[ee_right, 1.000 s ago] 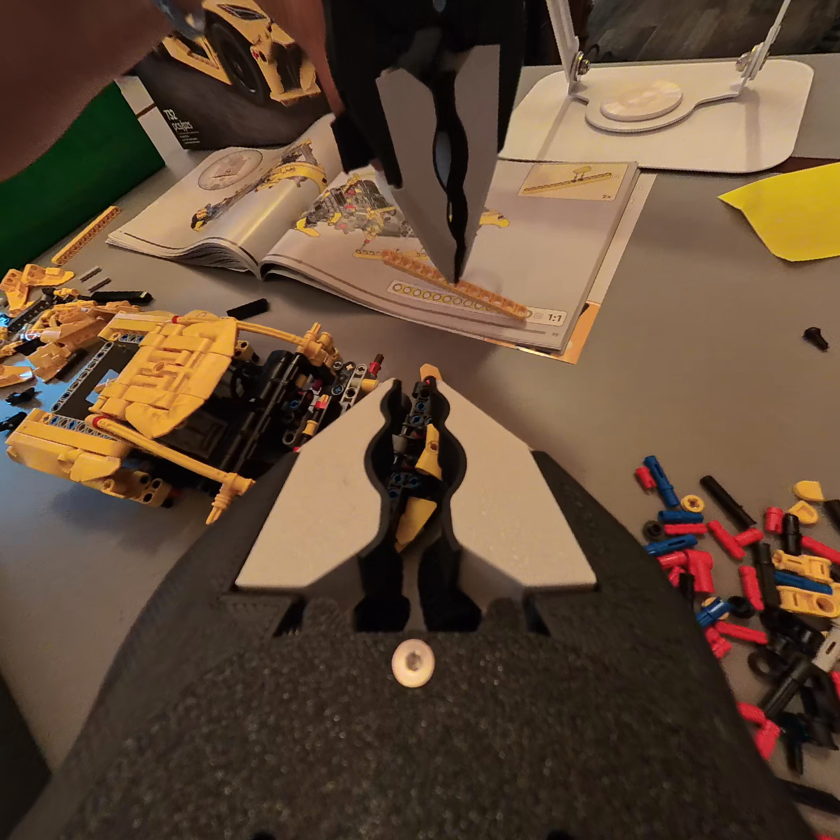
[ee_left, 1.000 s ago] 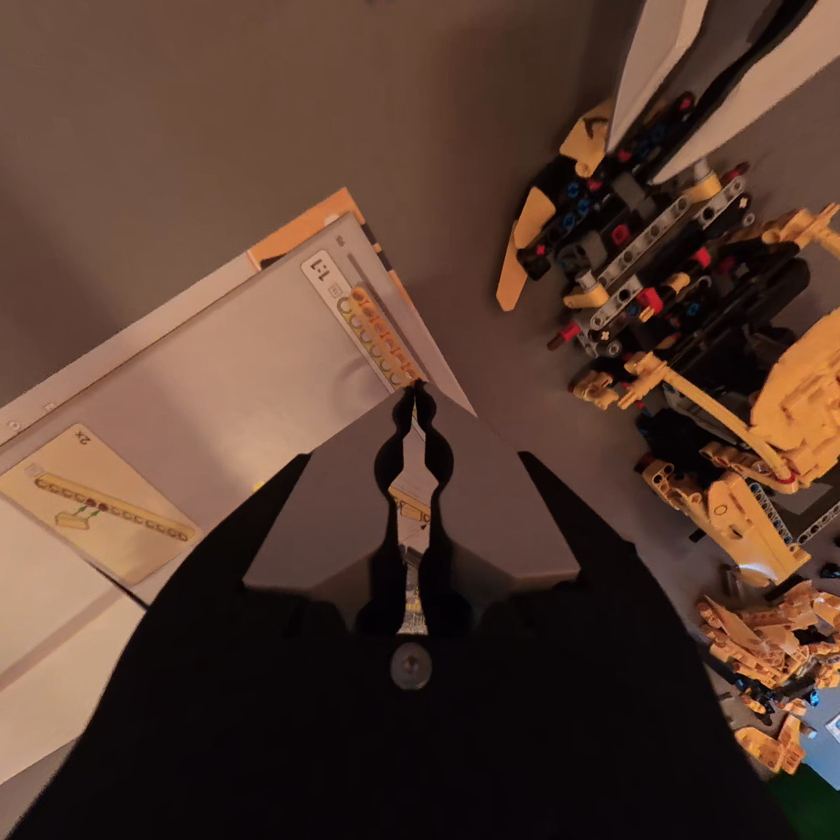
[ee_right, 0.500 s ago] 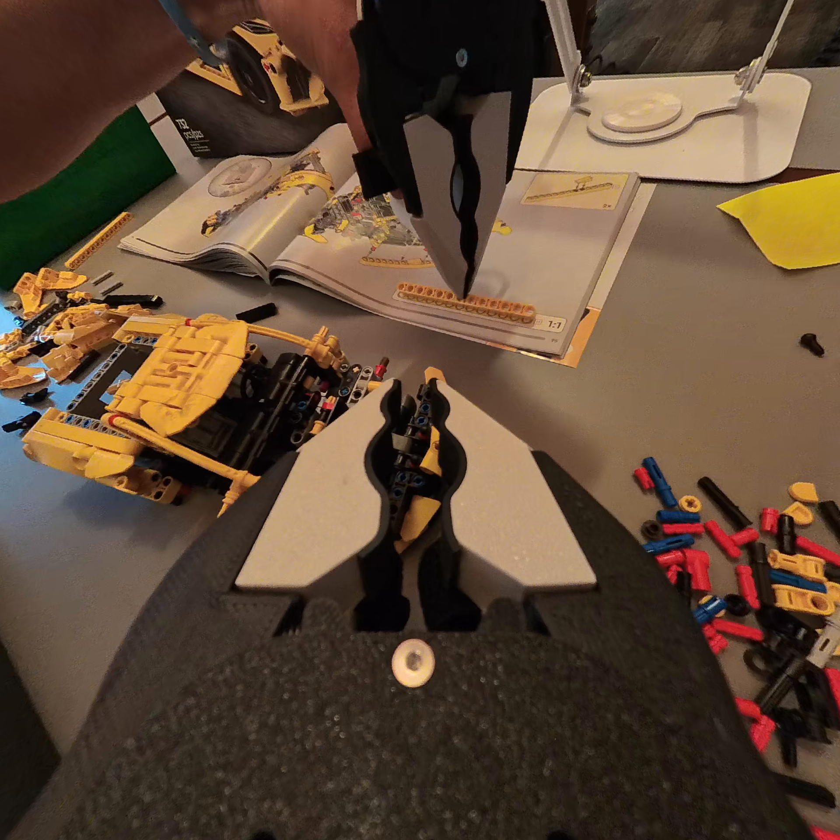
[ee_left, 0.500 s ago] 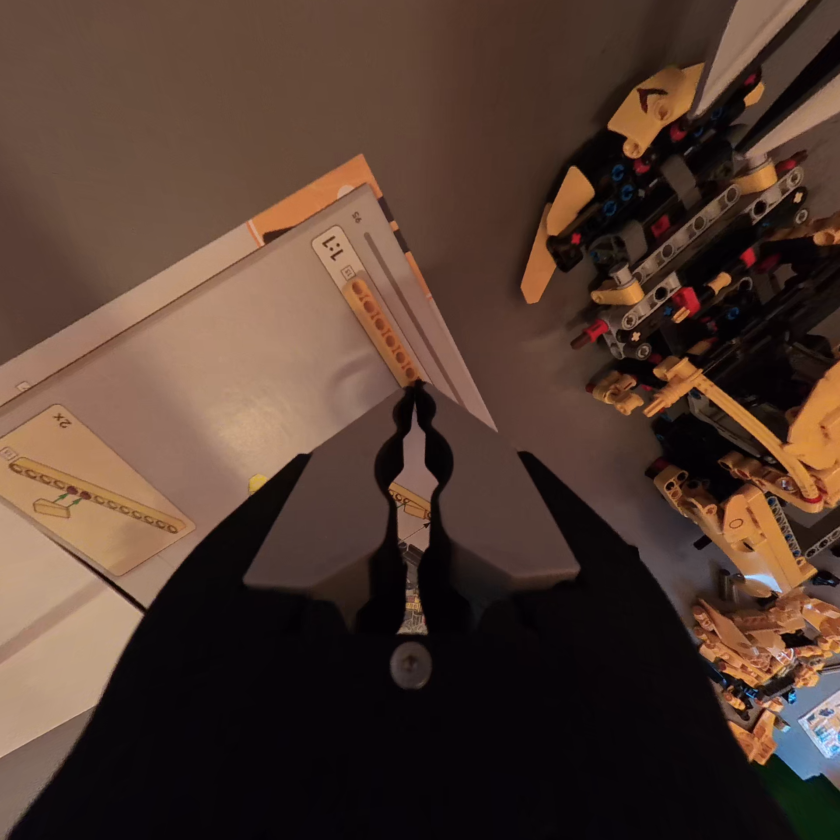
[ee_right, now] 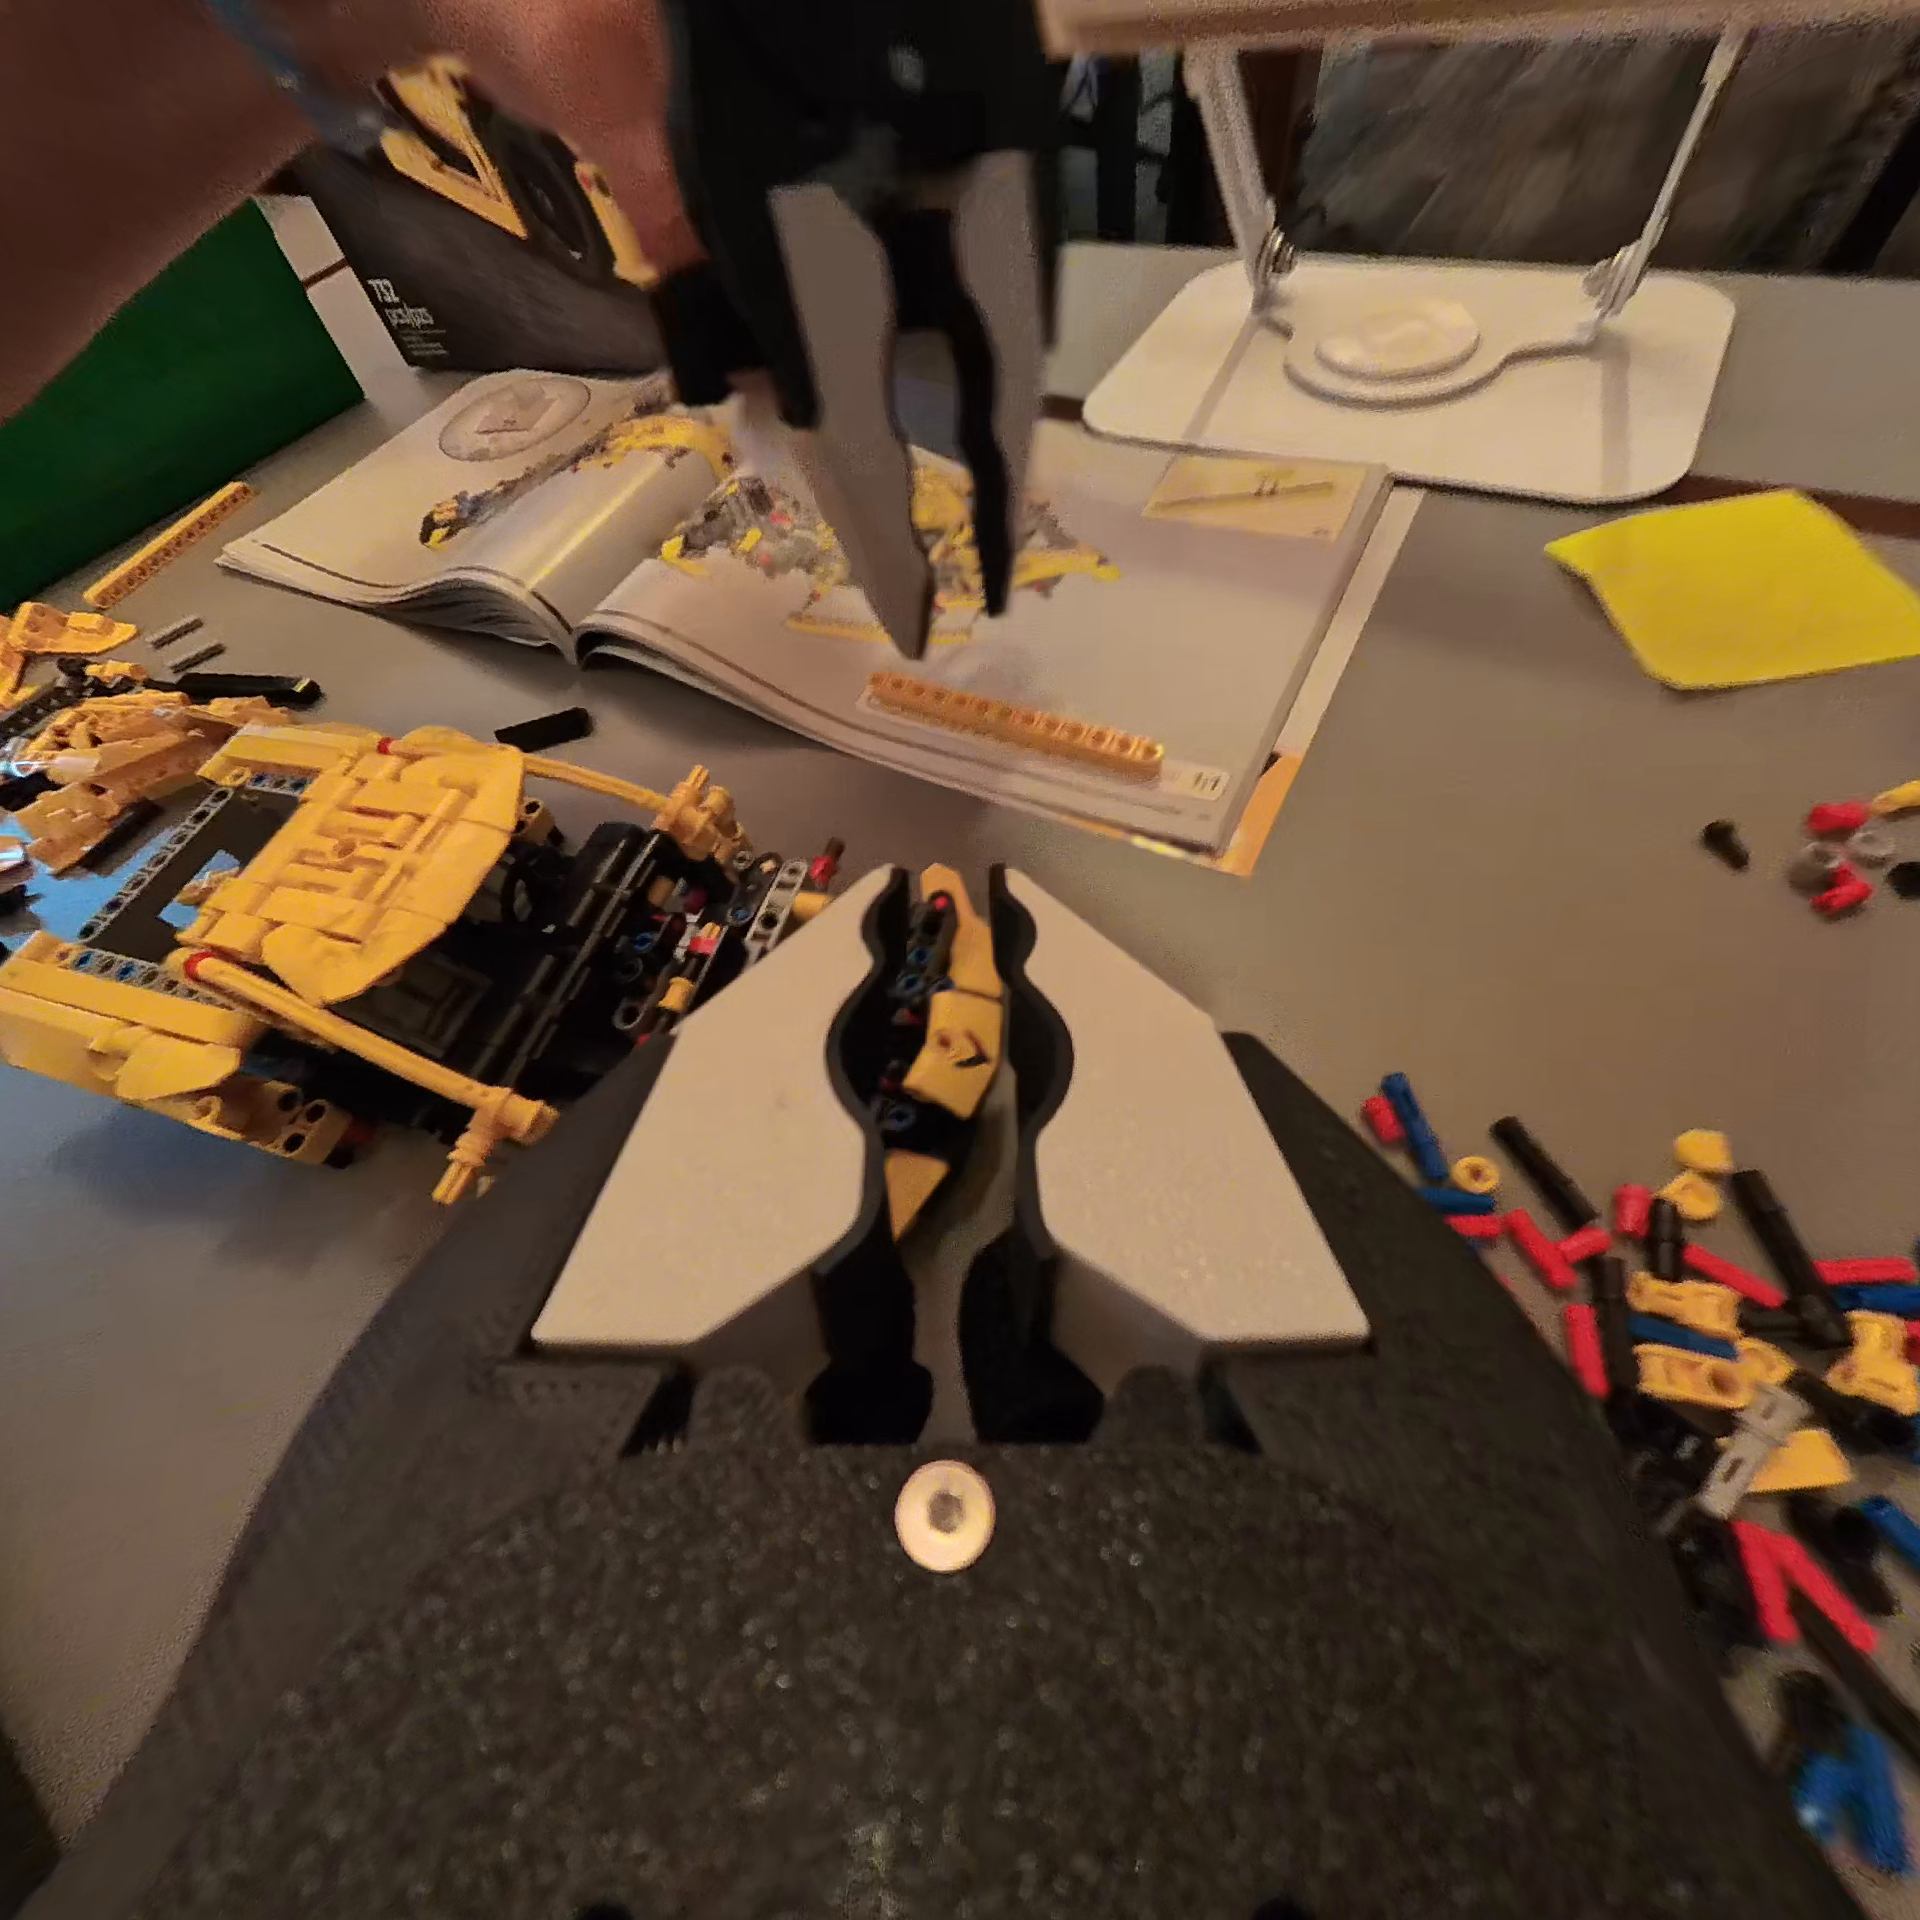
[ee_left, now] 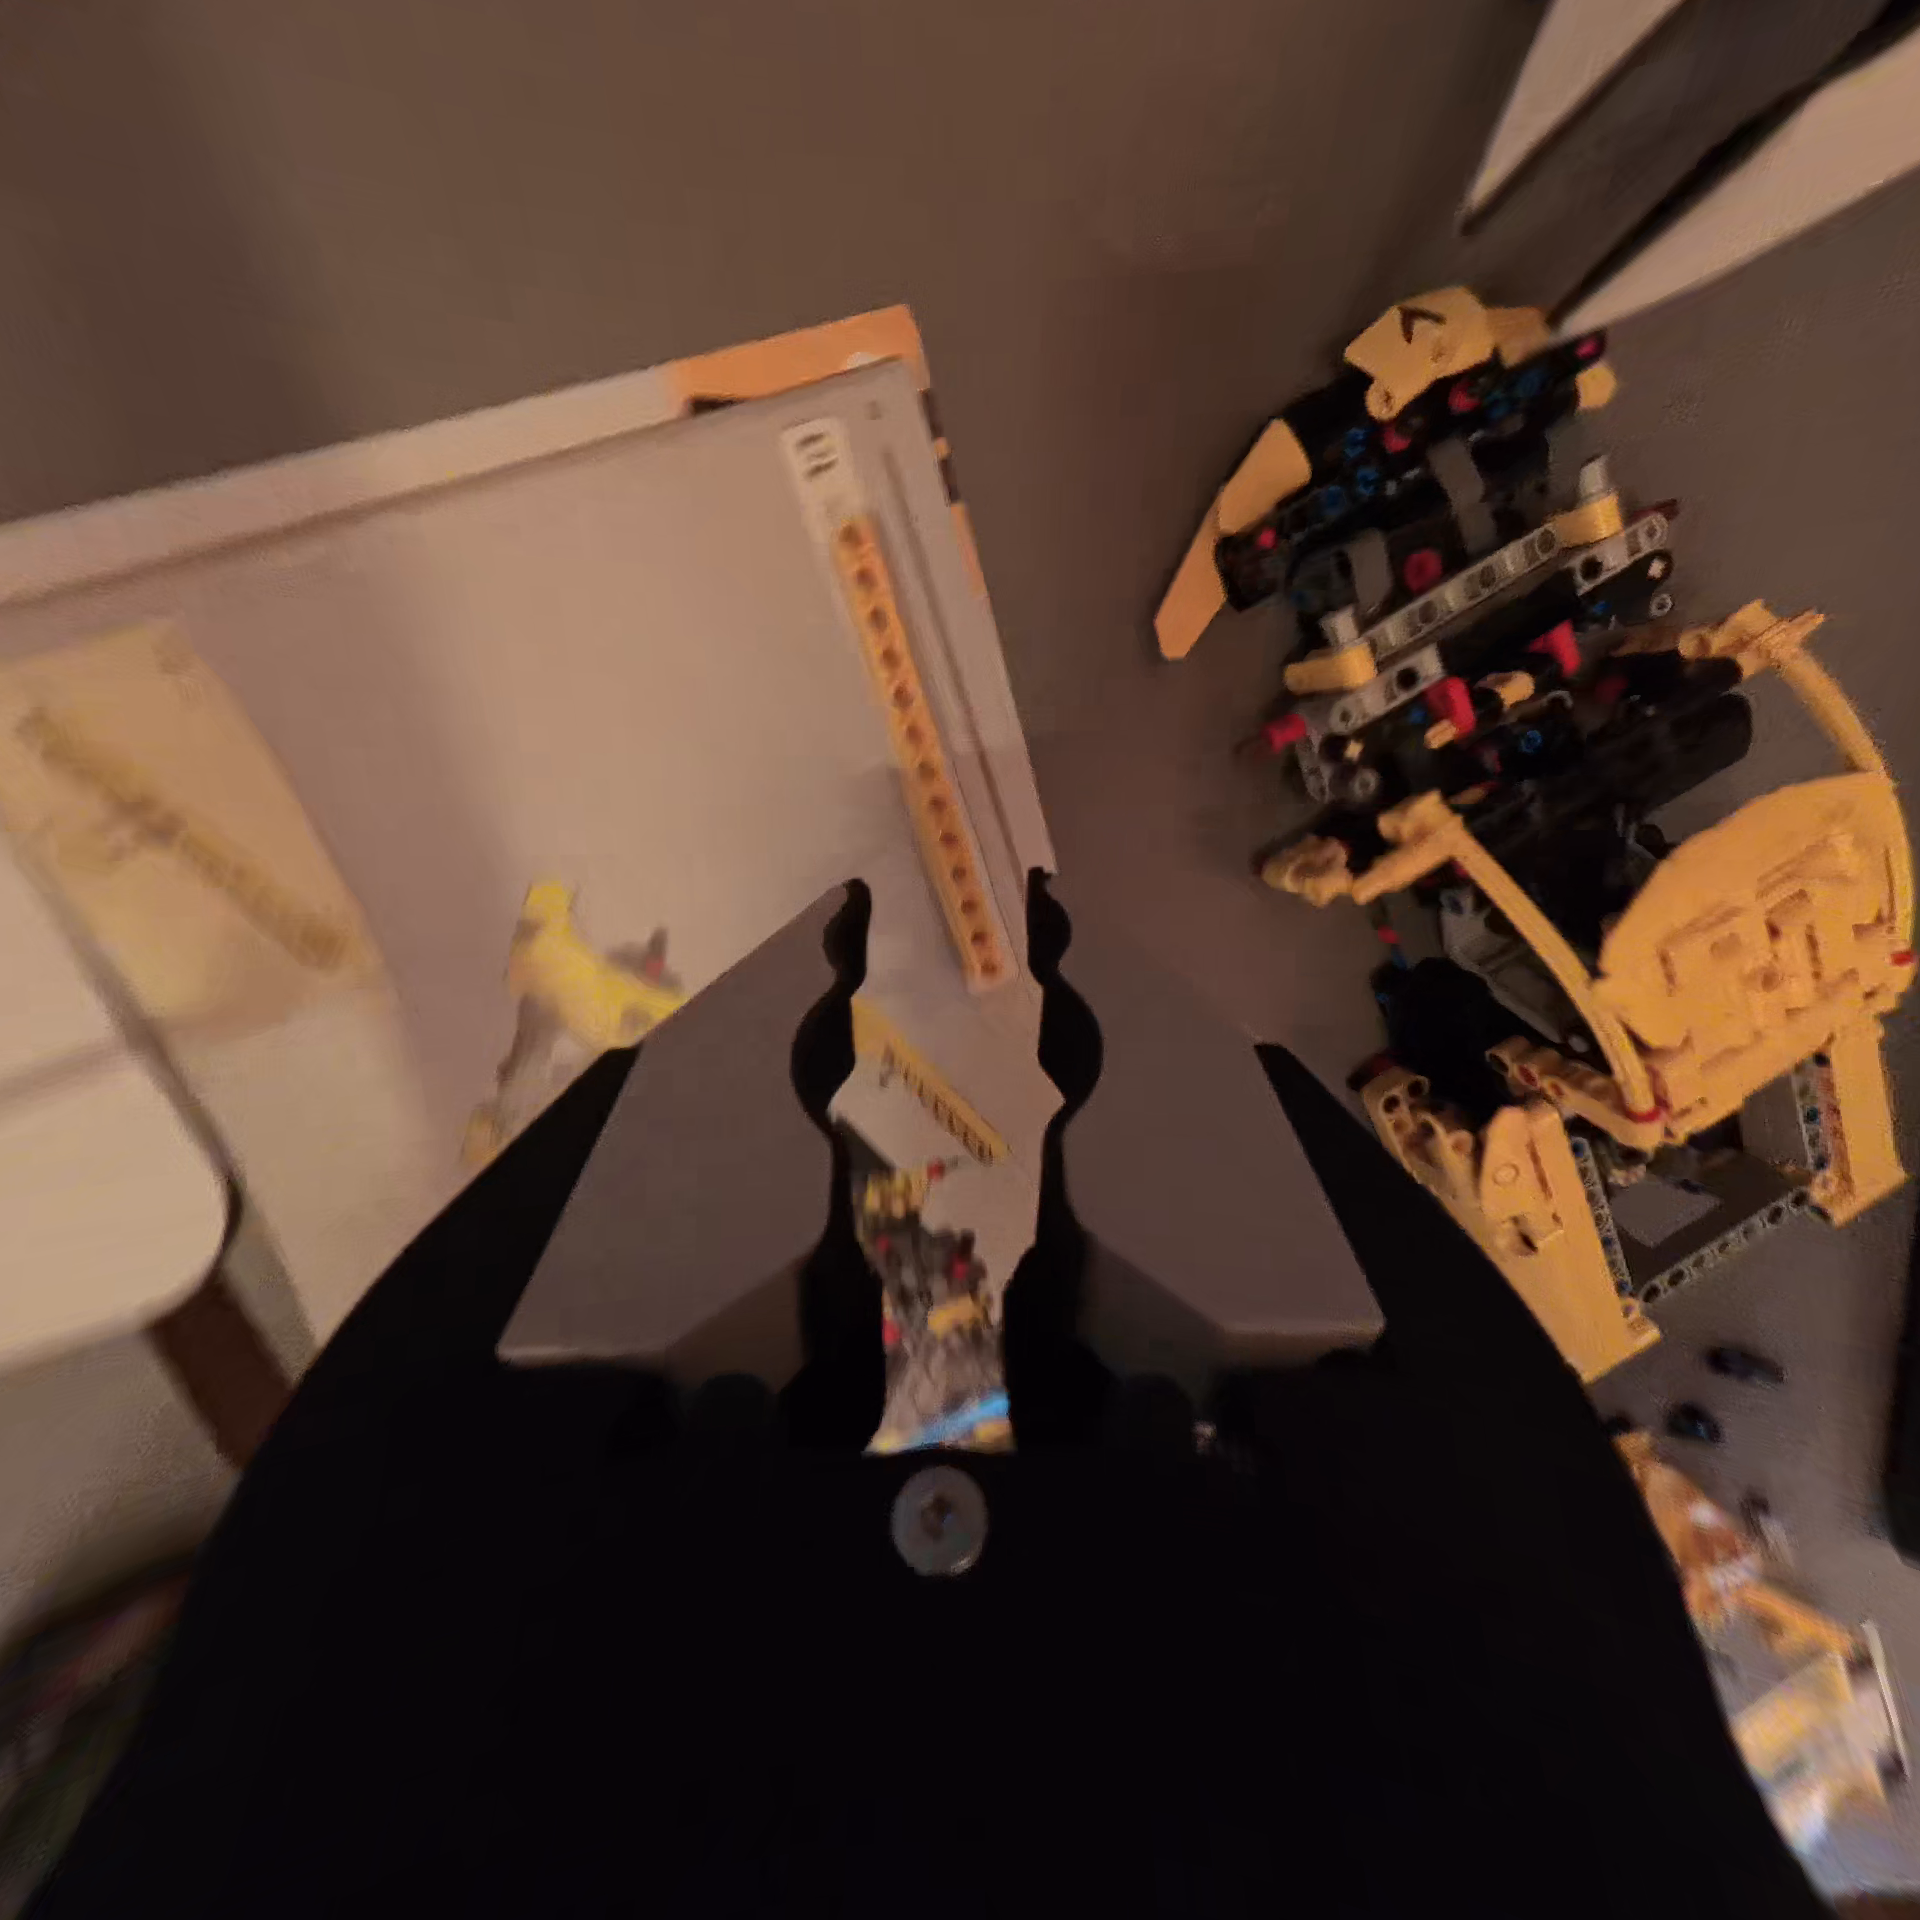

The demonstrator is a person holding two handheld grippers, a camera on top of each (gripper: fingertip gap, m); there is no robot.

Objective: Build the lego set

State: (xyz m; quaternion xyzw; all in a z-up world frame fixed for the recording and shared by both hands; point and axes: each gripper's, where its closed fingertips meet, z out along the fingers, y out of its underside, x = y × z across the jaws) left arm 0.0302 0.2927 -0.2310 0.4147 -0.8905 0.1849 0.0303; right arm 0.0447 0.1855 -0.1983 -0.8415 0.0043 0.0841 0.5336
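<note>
I find my left gripper (ee_left: pixel 943 902) parted, empty, poised above the long yellow beam (ee_left: pixel 923 752) lying on the open instruction booklet (ee_right: pixel 1122 623). My right gripper (ee_right: pixel 943 883) is clamped on the black-and-yellow front end of the half-built car (ee_right: pixel 343 914) resting on the grey table (ee_right: pixel 1507 935). Loose pins (ee_right: pixel 1662 1299) lie at right.

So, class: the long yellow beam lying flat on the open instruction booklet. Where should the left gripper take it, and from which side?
Grip the yellow beam mid-length, across its narrow width, coming straight down from above. It lies flat on the booklet, so only its long side edges are free. The left gripper hangs open above it.
</note>
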